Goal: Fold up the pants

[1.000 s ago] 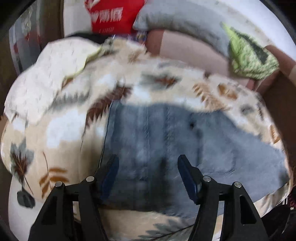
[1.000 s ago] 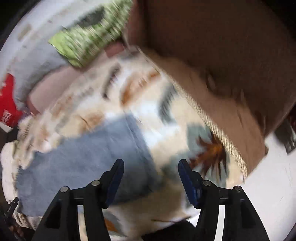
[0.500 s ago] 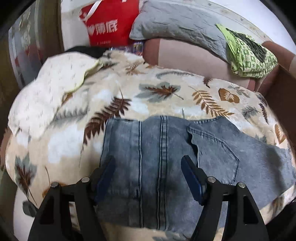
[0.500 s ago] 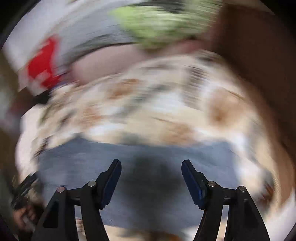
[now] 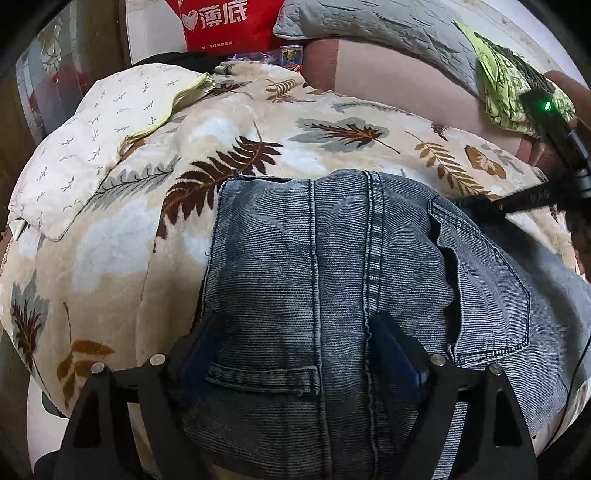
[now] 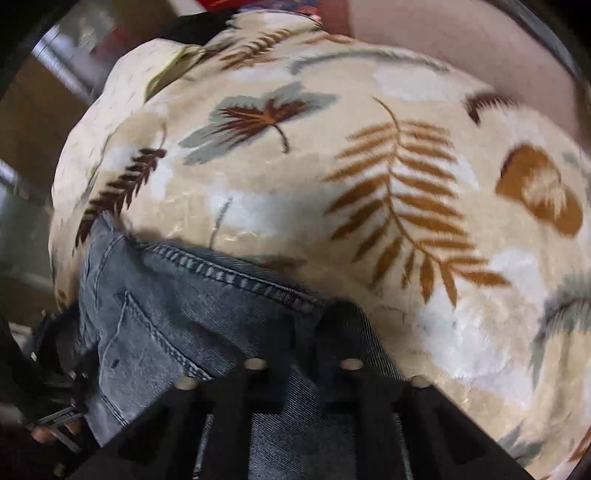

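Lying flat on the leaf-print blanket, jeans spread seams up. Left gripper low over the denim, jaws just widened, fingers apart and straddling the cloth. Right gripper has fingers together, clamped on the jeans' far edge.

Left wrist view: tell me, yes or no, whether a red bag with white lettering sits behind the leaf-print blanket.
Yes: a red bag with white lettering shows at the top edge, beyond the leaf-print blanket on which the jeans lie.
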Action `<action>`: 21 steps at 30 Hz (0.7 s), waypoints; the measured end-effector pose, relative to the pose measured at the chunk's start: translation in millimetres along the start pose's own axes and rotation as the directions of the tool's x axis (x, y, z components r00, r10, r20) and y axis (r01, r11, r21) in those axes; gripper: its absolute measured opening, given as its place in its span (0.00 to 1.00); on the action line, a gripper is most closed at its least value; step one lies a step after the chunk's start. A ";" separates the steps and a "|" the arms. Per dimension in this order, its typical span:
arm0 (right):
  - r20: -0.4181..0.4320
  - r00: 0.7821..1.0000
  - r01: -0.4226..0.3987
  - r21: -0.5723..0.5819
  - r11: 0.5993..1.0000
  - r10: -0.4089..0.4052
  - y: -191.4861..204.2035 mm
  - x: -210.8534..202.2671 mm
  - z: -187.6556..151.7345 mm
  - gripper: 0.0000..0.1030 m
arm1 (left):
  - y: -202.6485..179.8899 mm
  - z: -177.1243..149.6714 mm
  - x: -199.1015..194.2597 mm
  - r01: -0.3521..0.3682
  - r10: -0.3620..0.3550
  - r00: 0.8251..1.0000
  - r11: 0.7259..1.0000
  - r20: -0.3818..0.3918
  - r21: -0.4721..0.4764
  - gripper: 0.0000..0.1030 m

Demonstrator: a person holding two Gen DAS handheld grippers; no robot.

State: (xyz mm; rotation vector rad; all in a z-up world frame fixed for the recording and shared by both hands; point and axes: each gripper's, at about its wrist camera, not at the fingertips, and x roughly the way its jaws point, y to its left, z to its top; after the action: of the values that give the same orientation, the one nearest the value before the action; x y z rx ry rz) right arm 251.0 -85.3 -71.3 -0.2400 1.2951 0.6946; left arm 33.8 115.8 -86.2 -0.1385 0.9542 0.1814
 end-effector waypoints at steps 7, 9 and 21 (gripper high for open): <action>0.064 0.990 0.125 0.001 0.992 -0.125 -6.4 15.8 2.5 0.04 | -2.5 1.1 2.7 -0.019 0.019 1.000 1.000 0.007 -0.002 0.87; 0.099 0.989 0.110 0.034 0.993 -0.112 -7.4 16.5 1.5 0.05 | -2.7 0.3 2.0 -0.023 0.023 1.000 1.000 0.014 -0.003 0.87; 0.341 0.940 -0.095 0.343 0.935 -0.029 -11.9 -110.8 -129.0 0.66 | -5.0 2.6 1.8 -0.054 0.054 0.998 0.998 0.016 -0.031 0.89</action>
State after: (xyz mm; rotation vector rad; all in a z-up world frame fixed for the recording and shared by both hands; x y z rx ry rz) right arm 143.5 -200.6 -6.5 0.1939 1.0668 0.4915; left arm 37.9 111.6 -86.1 -0.1393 0.9390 0.2469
